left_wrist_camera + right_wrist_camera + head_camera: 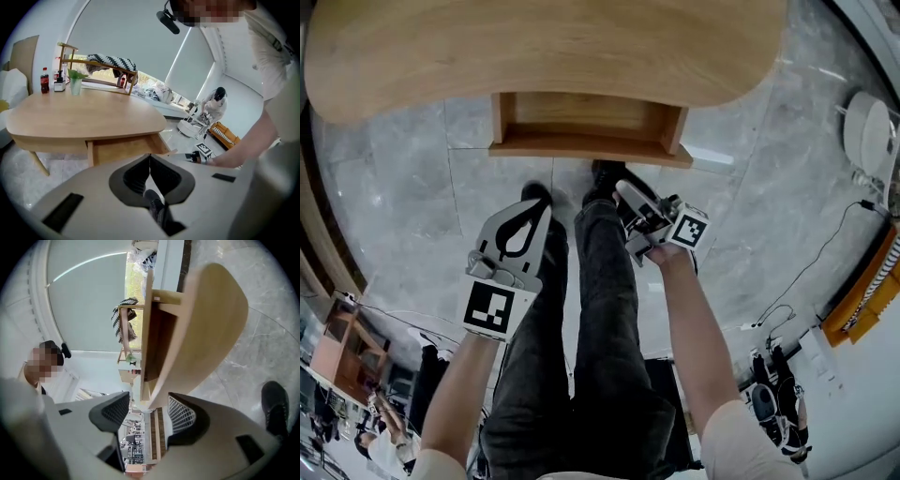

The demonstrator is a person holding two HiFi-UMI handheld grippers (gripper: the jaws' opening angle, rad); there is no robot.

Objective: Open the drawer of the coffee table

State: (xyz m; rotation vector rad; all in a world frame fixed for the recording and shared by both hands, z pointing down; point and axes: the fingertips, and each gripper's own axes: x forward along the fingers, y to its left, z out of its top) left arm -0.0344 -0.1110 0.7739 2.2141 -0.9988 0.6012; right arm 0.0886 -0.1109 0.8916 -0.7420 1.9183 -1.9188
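Overhead plus low views; shared table point(544, 47)

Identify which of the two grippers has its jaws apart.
The right gripper: a clear gap shows between its jaws, which grip nothing. On the left gripper the jaws meet at their ends.

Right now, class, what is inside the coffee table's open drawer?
The drawer stands pulled out; the part in view shows only bare wood, no contents. Its rear runs under the tabletop, so anything back there is covered.
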